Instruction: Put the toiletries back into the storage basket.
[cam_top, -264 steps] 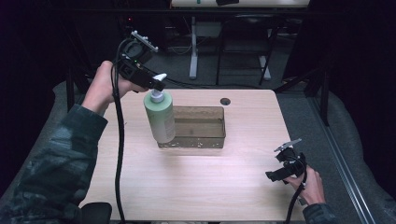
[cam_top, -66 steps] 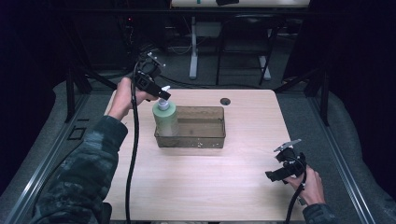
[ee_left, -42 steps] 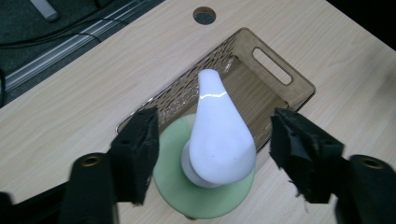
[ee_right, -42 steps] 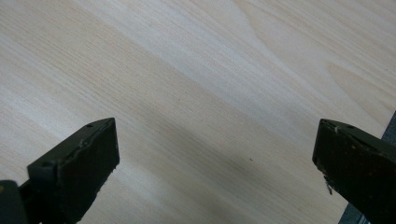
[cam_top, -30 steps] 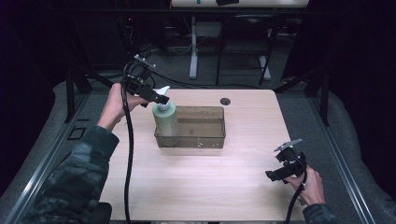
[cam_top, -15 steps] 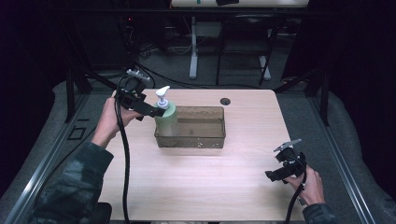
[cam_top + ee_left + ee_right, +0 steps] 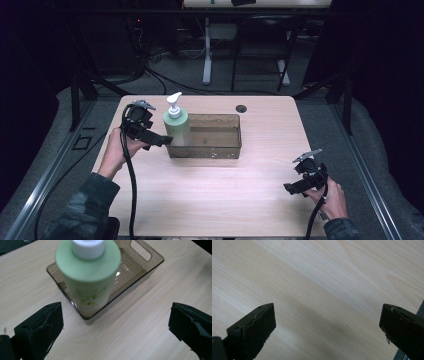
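Pale wooden table [image 7: 210, 195]: green plastic pump bottle [image 7: 176, 125] upright in the left end of a smoky translucent bin [image 7: 215, 135]; left gripper [image 7: 161, 141] beside it; right gripper [image 7: 295, 189] well apart.

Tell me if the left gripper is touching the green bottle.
Apart. The left gripper view shows the left gripper wide open, bare table between both jaws and the green bottle.

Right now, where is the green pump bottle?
In the high view, the green pump bottle stands upright in the left end of the clear bin, beside the open left gripper.
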Demonstrator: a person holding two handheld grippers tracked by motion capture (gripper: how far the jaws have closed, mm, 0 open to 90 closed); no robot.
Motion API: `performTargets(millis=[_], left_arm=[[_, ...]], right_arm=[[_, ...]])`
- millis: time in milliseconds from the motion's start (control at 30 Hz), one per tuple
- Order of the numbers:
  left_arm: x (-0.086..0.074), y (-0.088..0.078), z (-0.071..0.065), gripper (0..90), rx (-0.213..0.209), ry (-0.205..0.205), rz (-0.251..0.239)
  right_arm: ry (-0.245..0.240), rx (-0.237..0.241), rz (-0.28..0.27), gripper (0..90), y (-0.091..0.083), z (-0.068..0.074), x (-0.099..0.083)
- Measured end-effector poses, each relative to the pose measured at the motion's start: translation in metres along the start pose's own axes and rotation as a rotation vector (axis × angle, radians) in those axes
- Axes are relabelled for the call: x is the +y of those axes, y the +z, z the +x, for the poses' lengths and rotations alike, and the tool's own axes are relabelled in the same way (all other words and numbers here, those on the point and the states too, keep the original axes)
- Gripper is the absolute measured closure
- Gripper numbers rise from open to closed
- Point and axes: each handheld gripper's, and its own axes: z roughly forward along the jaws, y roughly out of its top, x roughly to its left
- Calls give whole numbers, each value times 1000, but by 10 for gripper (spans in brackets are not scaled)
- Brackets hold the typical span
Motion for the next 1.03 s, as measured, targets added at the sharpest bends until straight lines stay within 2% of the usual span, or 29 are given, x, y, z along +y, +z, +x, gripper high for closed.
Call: performTargets(millis=[233, 400, 467, 767, 900, 1033], left_arm=[[-23, 10, 3, 0, -1, -33, -1], [-38, 24, 6, 0, -9, -55, 32], [-45, 30, 6, 0, 2, -57, 36], [-63, 44, 9, 0, 3, -86, 33], [-71, 50, 10, 0, 9, -82, 47], [-76, 54, 13, 0, 2, -97, 37]], right_arm=[[-3, -3, 0, 2, 1, 0, 0], [-5, -5, 0, 2, 1, 0, 0], [-5, -5, 1, 2, 1, 0, 0], [-5, 0, 1, 3, 1, 0, 0], [-11, 0, 2, 3, 2, 0, 0], [-12, 1, 6, 3, 3, 1, 1]])
